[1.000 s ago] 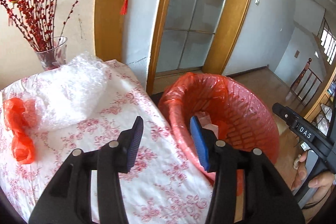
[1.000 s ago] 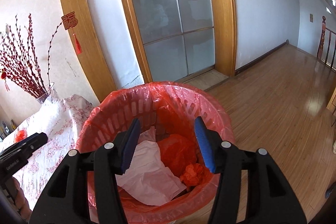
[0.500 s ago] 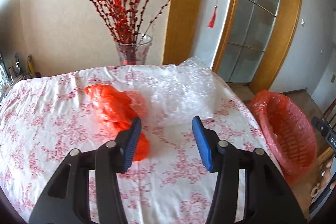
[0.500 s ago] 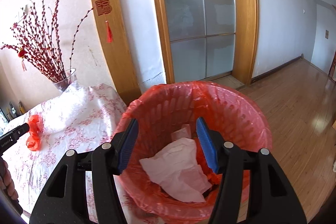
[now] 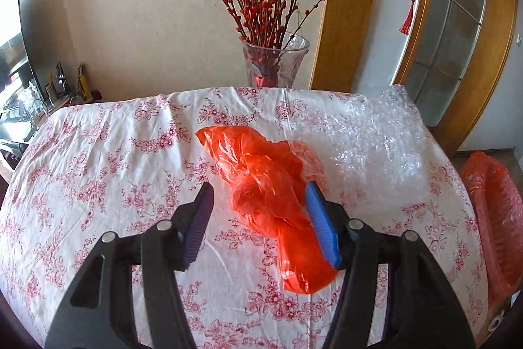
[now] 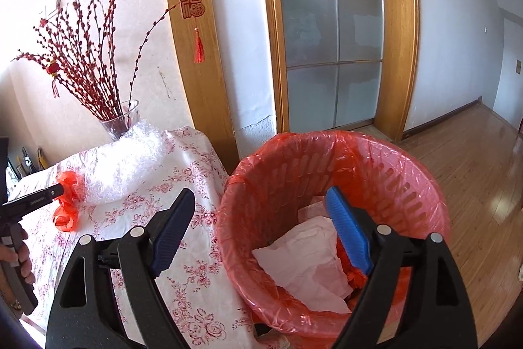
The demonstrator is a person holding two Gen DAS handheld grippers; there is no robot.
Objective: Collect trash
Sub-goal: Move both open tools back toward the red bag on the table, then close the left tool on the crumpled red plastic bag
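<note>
I had the left gripper (image 5: 258, 218), jaws just opened wider and holding nothing, straddling the orange bag (image 5: 268, 198) on the table (image 5: 98, 185), w/ the right gripper (image 6: 258, 231) opened empty over the bin (image 6: 327, 218); next: drop lower & pinch the bag.

Left gripper (image 5: 260, 201) jaws just widened, straddling crumpled orange plastic bag (image 5: 261, 182) on floral tablecloth (image 5: 98, 169), bubble wrap (image 5: 372, 139) beside, glass vase (image 5: 273, 62) behind, red-lined bin (image 5: 497, 218) at right.
</note>
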